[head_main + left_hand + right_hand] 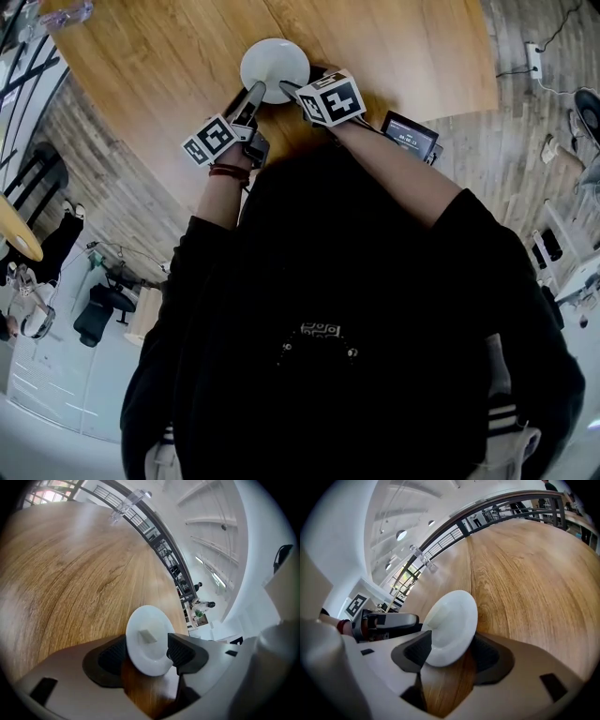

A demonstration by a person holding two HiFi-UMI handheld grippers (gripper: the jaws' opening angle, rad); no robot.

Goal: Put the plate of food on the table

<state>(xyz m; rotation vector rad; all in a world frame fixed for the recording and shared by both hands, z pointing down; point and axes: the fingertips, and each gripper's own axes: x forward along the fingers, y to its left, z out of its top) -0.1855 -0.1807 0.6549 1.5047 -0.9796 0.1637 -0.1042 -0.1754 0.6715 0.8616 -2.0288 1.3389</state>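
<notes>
White plate (pixel 275 66) is seen resting on the wooden surface (pixel 394 47), near its edge, w/ a small pale piece of food (pixel 148 636) at its centre. Left tongs (pixel 146 654) & right tongs (pixel 449 651) are spread wide. Plate rim is framed betw. each pair of jaws, but isn't clamped by either.

Both forearms bare, reaching to upper centre of head view: left forearm (pixel 219 199), right forearm (pixel 405 178). Red band (pixel 228 171) on left wrist. Left gripper (pixel 254 95) and right gripper (pixel 292 90) side by side, tips converging, angled down. Both jaw pairs wide apart, flanking plate (pixel 275 65) rim, pads not pressing.
</notes>
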